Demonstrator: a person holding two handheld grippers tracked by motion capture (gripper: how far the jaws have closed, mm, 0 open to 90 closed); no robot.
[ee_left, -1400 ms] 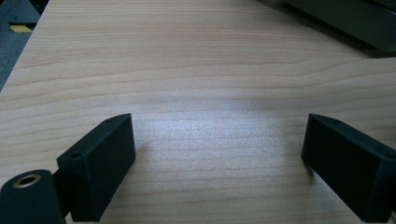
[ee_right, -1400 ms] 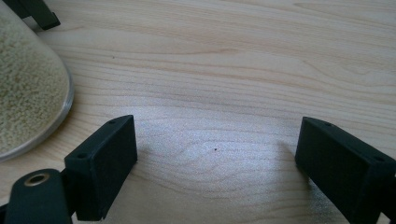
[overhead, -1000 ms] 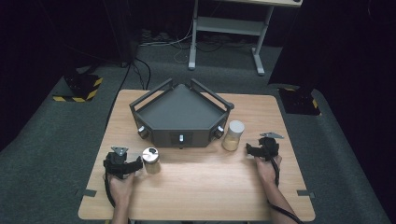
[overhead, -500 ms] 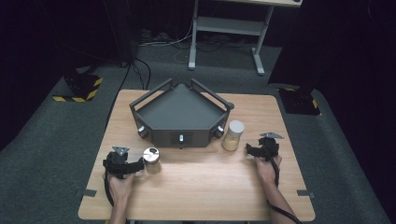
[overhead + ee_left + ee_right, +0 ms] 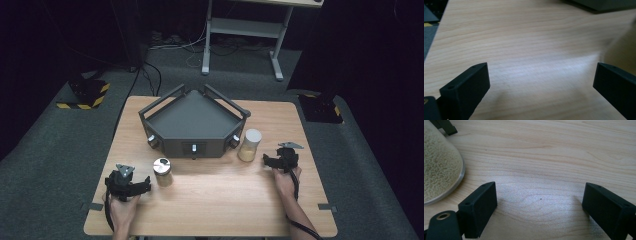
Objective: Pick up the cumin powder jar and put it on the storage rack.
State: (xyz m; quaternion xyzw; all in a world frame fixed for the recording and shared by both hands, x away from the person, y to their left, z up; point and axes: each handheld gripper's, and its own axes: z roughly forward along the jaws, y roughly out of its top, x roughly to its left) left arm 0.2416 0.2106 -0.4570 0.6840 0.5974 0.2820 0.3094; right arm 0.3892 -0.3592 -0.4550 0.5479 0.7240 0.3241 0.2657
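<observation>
1. While the left claw (image 5: 146,185) sat at the bench's (image 5: 220,200) seven o'clock corner, its jaws had just been opening and stood wide apart with nothing between them.
2. Just beside it, at its three o'clock, a short jar (image 5: 162,172) with a shiny lid stood upright, apart from the jaws.
3. At the bench's three o'clock, the right claw (image 5: 266,161) rested with its jaws spread and only bare wood between them.
4. A taller jar of pale grains (image 5: 249,145), capped in white, stood upright near that claw, at its ten o'clock, not touching it.
5. Behind both jars, toward twelve o'clock, sat a dark angular tray (image 5: 190,120).
</observation>
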